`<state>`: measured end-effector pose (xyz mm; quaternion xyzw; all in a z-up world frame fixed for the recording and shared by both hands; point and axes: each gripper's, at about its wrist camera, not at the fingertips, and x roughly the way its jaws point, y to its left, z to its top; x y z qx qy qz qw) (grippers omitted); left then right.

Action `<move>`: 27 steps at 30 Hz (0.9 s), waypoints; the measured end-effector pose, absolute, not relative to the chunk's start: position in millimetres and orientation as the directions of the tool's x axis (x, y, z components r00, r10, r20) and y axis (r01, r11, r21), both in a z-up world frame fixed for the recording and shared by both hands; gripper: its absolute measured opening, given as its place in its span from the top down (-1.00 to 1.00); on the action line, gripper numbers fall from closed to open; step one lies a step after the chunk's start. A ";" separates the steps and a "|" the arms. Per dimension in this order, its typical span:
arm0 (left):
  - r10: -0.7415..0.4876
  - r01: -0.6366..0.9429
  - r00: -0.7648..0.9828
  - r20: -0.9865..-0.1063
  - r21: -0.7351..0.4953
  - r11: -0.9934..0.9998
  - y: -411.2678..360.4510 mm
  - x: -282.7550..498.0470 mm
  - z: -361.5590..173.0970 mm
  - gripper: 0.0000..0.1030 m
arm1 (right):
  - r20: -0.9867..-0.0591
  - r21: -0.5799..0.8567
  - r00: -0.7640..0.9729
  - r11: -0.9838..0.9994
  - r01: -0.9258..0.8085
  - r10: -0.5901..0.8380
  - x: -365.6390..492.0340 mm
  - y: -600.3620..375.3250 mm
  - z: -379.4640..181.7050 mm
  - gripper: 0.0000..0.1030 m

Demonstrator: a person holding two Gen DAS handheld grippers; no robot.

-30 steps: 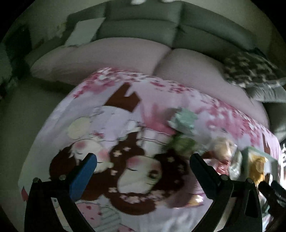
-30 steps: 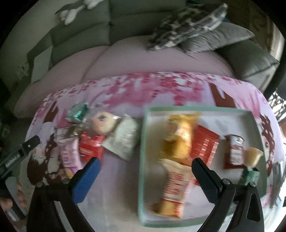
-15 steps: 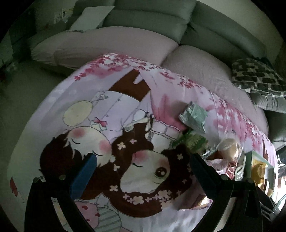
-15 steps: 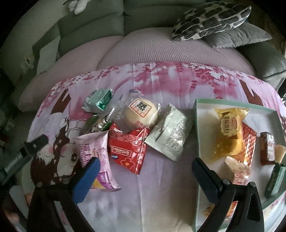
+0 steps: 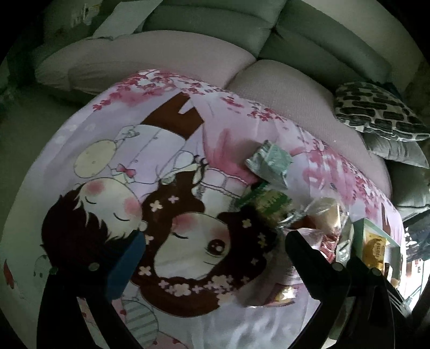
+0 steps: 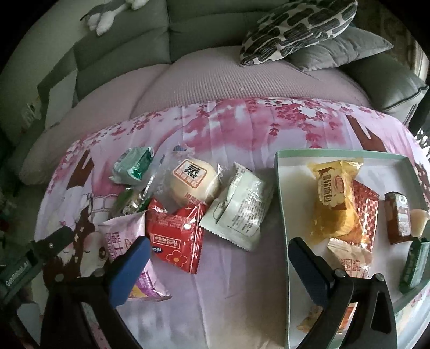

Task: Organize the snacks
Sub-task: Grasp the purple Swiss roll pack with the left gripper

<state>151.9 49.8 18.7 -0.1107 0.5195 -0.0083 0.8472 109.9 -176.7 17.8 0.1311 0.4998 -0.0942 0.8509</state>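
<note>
A grey-green upholstered sofa point(image 6: 129, 51) fills the background, its seat cushions covered in pale pinkish ribbed fabric point(image 6: 242, 77), and a pink-and-lilac printed cloth with cherry blossoms and two cartoon children point(image 5: 166, 214) is spread over the surface in front of it. On the sofa's right end a white throw pillow patterned with dark brick-like blotches point(image 6: 298, 26) lies on top of a plain grey quilted pillow point(image 6: 341, 51). A white and grey plush toy point(image 6: 113, 13) sits on the backrest at upper left, and a flat white sheet-like object point(image 5: 121, 18) leans at the sofa's left end.
</note>
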 end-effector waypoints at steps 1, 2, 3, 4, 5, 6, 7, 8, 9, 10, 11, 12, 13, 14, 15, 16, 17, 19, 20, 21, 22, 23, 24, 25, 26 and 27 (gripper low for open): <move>-0.133 -0.095 0.461 -0.877 -0.198 0.976 47.2 151.3 19.6 -1.00 | -0.876 0.121 0.481 0.947 0.296 -0.039 109.5 -179.1 19.1 -1.00; -0.137 -0.088 0.461 -0.877 -0.199 0.976 43.9 150.8 20.3 -1.00 | -0.875 0.119 0.482 0.946 0.301 -0.043 108.9 -180.7 20.4 -1.00; -0.141 -0.081 0.460 -0.876 -0.200 0.976 41.0 150.4 20.6 -1.00 | -0.872 0.125 0.487 0.945 0.302 -0.040 108.1 -182.9 22.7 -1.00; -0.145 -0.073 0.456 -0.878 -0.199 0.977 37.3 150.1 20.3 -1.00 | -0.868 0.137 0.495 0.944 0.302 -0.032 106.8 -185.4 25.3 -1.00; -0.148 -0.066 0.452 -0.880 -0.199 0.978 34.5 150.0 19.5 -1.00 | -0.865 0.140 0.501 0.941 0.307 -0.034 105.7 -187.5 27.5 -1.00; -0.151 -0.060 0.447 -0.882 -0.198 0.978 30.8 149.8 18.1 -1.00 | -0.862 0.138 0.506 0.939 0.314 -0.042 104.5 -189.6 29.4 -1.00; -0.151 -0.054 0.440 -0.885 -0.194 0.979 26.8 149.6 16.2 -1.00 | -0.858 0.132 0.511 0.938 0.320 -0.054 103.8 -192.2 31.6 -1.00; -0.150 -0.050 0.433 -0.889 -0.190 0.981 22.8 149.4 14.0 -1.00 | -0.857 0.125 0.512 0.938 0.323 -0.062 103.7 -194.0 32.3 -1.00; -0.148 -0.047 0.425 -0.893 -0.186 0.981 19.2 149.2 11.6 -1.00 | -0.858 0.121 0.509 0.938 0.325 -0.066 103.9 -195.8 31.9 -1.00; -0.150 -0.040 0.415 -0.897 -0.183 0.982 15.6 149.0 9.2 -1.00 | -0.861 0.119 0.504 0.937 0.329 -0.068 104.4 -198.0 31.0 -1.00; -0.154 -0.029 0.406 -0.901 -0.181 0.983 10.9 149.0 6.6 -1.00 | -0.864 0.111 0.497 0.935 0.336 -0.076 104.5 -199.7 29.7 -1.00; -0.160 -0.019 0.395 -0.905 -0.182 0.983 5.5 148.7 3.6 -1.00 | -0.867 0.103 0.491 0.934 0.343 -0.084 104.1 -200.9 28.6 -1.00; -0.162 -0.011 0.387 -0.908 -0.180 0.984 1.2 148.6 1.3 -1.00 | -0.871 0.098 0.483 0.932 0.349 -0.089 104.0 -202.7 27.3 -1.00; -0.167 0.000 0.380 -0.910 -0.180 0.984 -3.2 148.5 -0.6 -1.00 | -0.875 0.102 0.477 0.929 0.355 -0.086 103.8 -204.9 25.7 -1.00; -0.170 0.010 0.375 -0.911 -0.179 0.984 -6.5 148.4 -1.9 -1.00 | -0.877 0.110 0.475 0.927 0.358 -0.079 103.2 -206.7 24.6 -1.00; -0.170 0.017 0.370 -0.913 -0.176 0.984 -9.8 148.2 -2.9 -1.00 | -0.879 0.118 0.471 0.924 0.364 -0.073 102.9 -209.2 23.3 -1.00; -0.163 0.023 0.367 -0.916 -0.167 0.986 -13.4 148.0 -4.2 -1.00 | -0.880 0.118 0.468 0.922 0.370 -0.075 102.5 -210.5 22.8 -1.00; -0.157 0.039 0.361 -0.919 -0.153 0.987 -20.3 147.2 -6.4 -0.98 | -0.883 0.117 0.463 0.917 0.383 -0.081 101.5 -213.5 22.2 -1.00; -0.158 0.046 0.356 -0.921 -0.152 0.987 -23.7 146.9 -7.8 -0.94 | -0.883 0.120 0.463 0.915 0.386 -0.080 101.2 -214.4 22.1 -1.00; -0.159 0.048 0.353 -0.922 -0.152 0.987 -25.5 147.0 -8.4 -0.83 | -0.883 0.124 0.463 0.913 0.389 -0.077 100.7 -215.7 22.1 -1.00; -0.165 0.054 0.346 -0.924 -0.156 0.986 -28.5 147.1 -9.8 -0.76 | -0.883 0.127 0.463 0.911 0.392 -0.076 100.3 -216.6 22.2 -1.00; -0.168 0.056 0.341 -0.925 -0.158 0.986 -30.2 147.5 -11.1 -0.65 | -0.883 0.128 0.462 0.911 0.393 -0.075 100.0 -217.2 22.1 -1.00; -0.174 0.059 0.333 -0.927 -0.163 0.985 -32.1 148.0 -13.3 -0.58 | -0.884 0.129 0.462 0.910 0.394 -0.074 100.1 -217.2 22.0 -1.00; -0.179 0.060 0.324 -0.929 -0.169 0.984 -33.8 148.7 -15.9 -0.55 | -0.885 0.132 0.461 0.910 0.393 -0.071 100.2 -217.5 21.6 -1.00; -0.184 0.061 0.316 -0.931 -0.173 0.983 -34.7 149.6 -18.0 -0.46 | -0.885 0.133 0.461 0.910 0.393 -0.070 100.2 -217.6 21.4 -1.00; -0.197 0.063 0.309 -0.931 -0.187 0.980 -35.6 149.9 -19.8 -0.36 | -0.885 0.133 0.461 0.910 0.394 -0.070 100.2 -217.7 21.4 -1.00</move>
